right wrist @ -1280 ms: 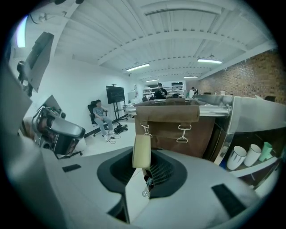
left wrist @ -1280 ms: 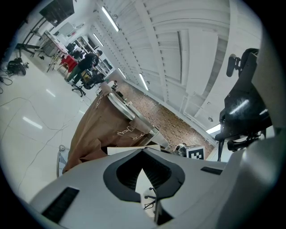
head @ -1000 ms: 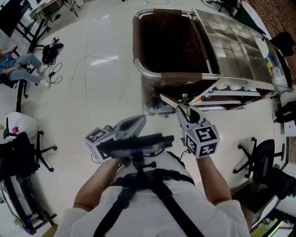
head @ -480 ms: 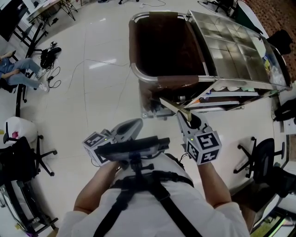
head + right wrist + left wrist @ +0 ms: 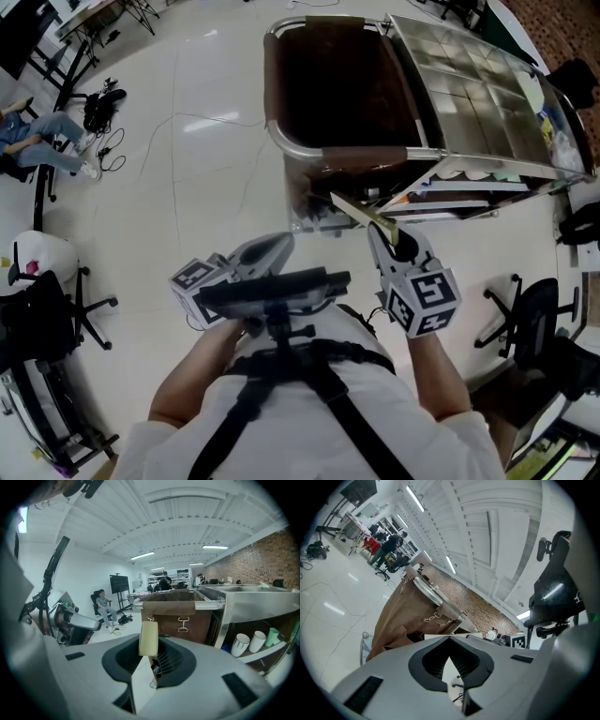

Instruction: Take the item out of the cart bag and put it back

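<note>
The brown cart bag (image 5: 337, 84) hangs open in the steel frame at the cart's left end, dark inside. My right gripper (image 5: 375, 231) is shut on a flat beige box (image 5: 353, 210), which sticks out up and left, just short of the bag's near rim. In the right gripper view the beige box (image 5: 149, 638) stands upright between the jaws, with the bag's front (image 5: 171, 616) ahead of it. My left gripper (image 5: 287, 241) hovers to the left, over the floor, jaws together and empty; its tips (image 5: 449, 638) meet in the left gripper view, with the bag (image 5: 401, 618) beyond.
The steel cart top (image 5: 473, 89) stretches right of the bag, with cups (image 5: 248, 643) on a lower shelf. Office chairs (image 5: 530, 314) (image 5: 47, 314) stand on both sides. A seated person (image 5: 42, 131) and floor cables (image 5: 103, 108) are at far left.
My right gripper, still holding the beige box, has drawn a little back and to the right, toward my body. The left gripper has hardly moved.
</note>
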Motion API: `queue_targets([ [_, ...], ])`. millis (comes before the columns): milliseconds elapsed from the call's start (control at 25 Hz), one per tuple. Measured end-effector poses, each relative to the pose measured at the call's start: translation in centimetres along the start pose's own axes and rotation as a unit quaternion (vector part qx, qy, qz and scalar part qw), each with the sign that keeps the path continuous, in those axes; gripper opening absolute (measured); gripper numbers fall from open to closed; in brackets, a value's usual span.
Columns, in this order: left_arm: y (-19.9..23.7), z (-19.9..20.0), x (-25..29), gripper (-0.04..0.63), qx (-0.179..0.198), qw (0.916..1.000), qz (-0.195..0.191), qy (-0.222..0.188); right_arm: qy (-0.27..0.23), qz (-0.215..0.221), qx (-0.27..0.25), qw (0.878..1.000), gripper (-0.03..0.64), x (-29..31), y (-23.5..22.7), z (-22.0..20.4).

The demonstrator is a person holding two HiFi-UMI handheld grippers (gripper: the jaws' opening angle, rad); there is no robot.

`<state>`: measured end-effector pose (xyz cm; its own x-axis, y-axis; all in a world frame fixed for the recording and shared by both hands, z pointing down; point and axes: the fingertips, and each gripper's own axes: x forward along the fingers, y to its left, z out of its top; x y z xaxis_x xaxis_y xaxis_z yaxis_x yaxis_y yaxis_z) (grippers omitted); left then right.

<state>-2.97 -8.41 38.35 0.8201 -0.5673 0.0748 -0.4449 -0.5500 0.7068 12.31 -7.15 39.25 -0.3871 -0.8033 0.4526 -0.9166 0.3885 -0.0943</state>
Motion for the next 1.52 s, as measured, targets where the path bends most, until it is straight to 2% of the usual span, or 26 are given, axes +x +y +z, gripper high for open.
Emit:
queue_targets([
  [160, 0.3, -0.4, -0.1, 0.0, 0.001, 1.0, -0.001, 0.01, -0.005, 0.0, -0.003, 1.0, 0.075, -0.2, 0.1, 0.5],
  [320, 0.0, 0.3, 0.2, 0.0, 0.0, 1.0, 0.003, -0.005, -0.009, 0.001, -0.003, 1.0, 0.075, -0.4, 0.2, 0.8],
  [560, 0.2, -0.1, -0.1, 0.0, 0.005, 1.0, 0.0, 0.007, -0.015, 0.002, -0.003, 1.0, 0.075, -1.2, 0.3, 1.4],
  [720, -0.1, 0.6, 0.0, 0.0, 0.003, 1.0, 0.004, -0.008, -0.025, 0.003, -0.003, 1.0, 0.075, -2.4, 0.2, 2.4],
  [1040, -0.7, 1.7, -0.8, 0.0, 0.032, 0.9993, 0.01, -0.018, -0.04, -0.007, 0.0, 0.999, 0.075, -4.8, -0.2, 3.7],
  [1520, -1.2, 1.5, -1.6, 0.0, 0.034, 0.9992, 0.011, -0.017, -0.039, -0.017, -0.007, 0.999, 0.075, -6.3, -0.3, 4.0],
])
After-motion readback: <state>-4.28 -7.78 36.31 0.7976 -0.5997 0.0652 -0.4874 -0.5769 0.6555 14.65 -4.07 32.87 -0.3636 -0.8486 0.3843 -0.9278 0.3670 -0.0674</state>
